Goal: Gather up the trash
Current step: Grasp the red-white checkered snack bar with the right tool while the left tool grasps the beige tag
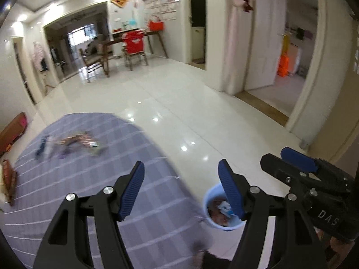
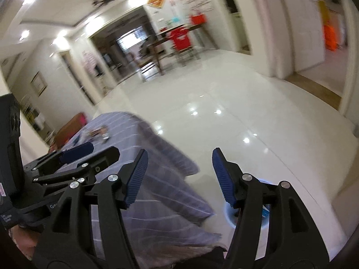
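Note:
A table with a lavender checked cloth [image 1: 101, 179] fills the lower left of the left wrist view. Several blurred wrappers [image 1: 74, 144] lie on its far part; they also show small in the right wrist view [image 2: 98, 133]. A light blue bin [image 1: 215, 210] stands on the floor beside the table and holds crumpled trash. My left gripper [image 1: 181, 186] is open and empty, above the table's right edge and the bin. My right gripper [image 2: 179, 174] is open and empty; the bin [image 2: 231, 215] is mostly hidden behind its right finger. Each gripper shows in the other's view.
A glossy white tiled floor [image 1: 179, 103] spreads beyond the table. A dining table with chairs [image 1: 132, 49] stands far back. A brown box [image 1: 13, 130] sits by the left wall. An open doorway [image 1: 287, 71] is on the right.

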